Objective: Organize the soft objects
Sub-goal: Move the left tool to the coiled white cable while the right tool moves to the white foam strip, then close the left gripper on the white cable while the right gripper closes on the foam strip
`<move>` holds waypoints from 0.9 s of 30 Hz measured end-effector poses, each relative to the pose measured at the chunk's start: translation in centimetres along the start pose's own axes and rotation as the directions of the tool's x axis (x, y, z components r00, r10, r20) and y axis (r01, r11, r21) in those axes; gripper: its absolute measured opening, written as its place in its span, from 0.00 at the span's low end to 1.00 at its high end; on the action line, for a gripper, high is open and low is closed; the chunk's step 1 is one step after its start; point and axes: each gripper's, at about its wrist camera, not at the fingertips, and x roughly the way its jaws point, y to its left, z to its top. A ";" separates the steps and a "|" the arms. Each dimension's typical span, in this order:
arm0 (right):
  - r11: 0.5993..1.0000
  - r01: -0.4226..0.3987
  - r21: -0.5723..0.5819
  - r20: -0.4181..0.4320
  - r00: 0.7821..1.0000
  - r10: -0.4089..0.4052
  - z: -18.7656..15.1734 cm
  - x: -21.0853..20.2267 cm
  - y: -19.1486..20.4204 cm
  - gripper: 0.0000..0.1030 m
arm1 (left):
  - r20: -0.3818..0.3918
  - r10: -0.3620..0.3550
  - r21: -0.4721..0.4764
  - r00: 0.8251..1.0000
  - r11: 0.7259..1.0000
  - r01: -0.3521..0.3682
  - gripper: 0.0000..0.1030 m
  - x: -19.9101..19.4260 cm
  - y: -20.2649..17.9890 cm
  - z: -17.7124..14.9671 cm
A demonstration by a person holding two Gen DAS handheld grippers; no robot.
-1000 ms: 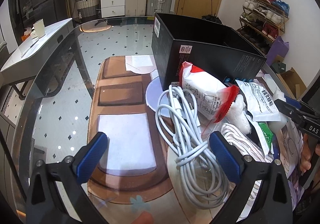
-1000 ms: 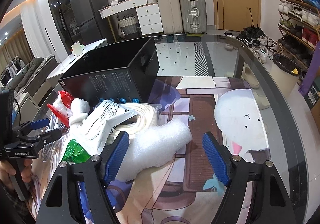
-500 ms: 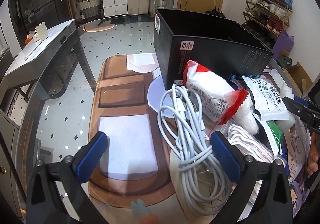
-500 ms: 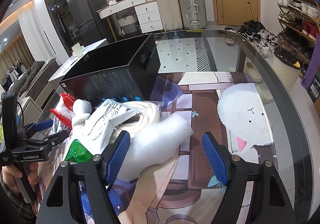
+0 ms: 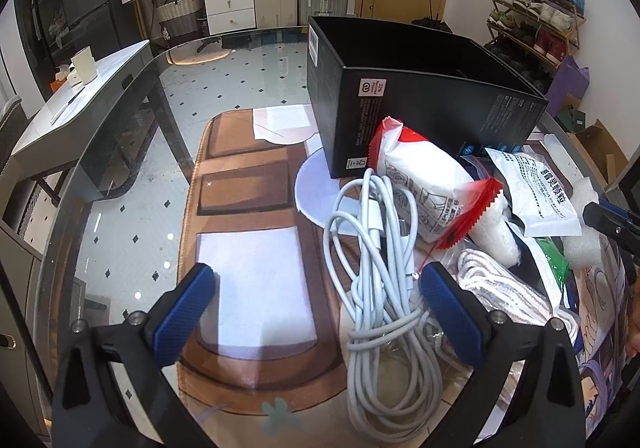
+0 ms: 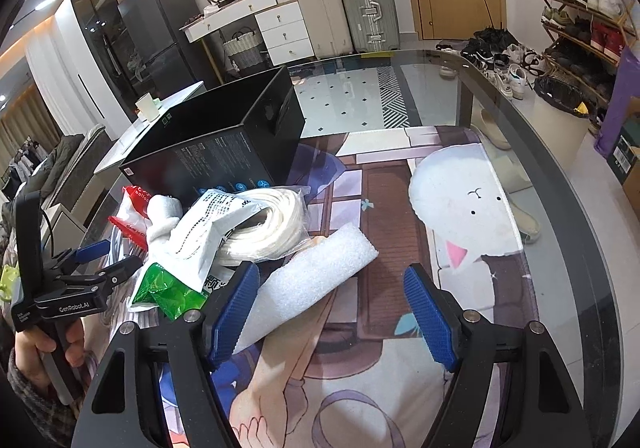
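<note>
Left hand-held gripper [image 5: 314,294] spread wide, holding nothing, hovering over the glass-topped desk [image 5: 120,207]; its right blue pad sits just beside the coiled white charging cable [image 5: 380,280]. Right hand-held gripper [image 6: 330,298] also spread, empty; its left pad is touching or just beside the white foam block [image 6: 320,274], cannot tell which. Soft items piled against the open black cardboard box [image 5: 400,95], which stands mid-desk on the printed mat: red-and-white plastic snack bag [image 5: 424,175] leaning at the box's near corner, white fluffy plush [image 5: 494,232] beside it, white printed sachet [image 5: 536,191] on top, bagged coil of cream rope [image 6: 268,224] under the sachet, green foil packet [image 6: 168,290] at the pile's near edge.
</note>
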 end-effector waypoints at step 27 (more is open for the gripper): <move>0.999 -0.005 -0.036 -0.082 0.997 0.002 0.7 0.2 3.9 0.29 | 0.045 0.005 0.049 0.999 0.999 -0.007 0.31 -1.6 0.3 -0.7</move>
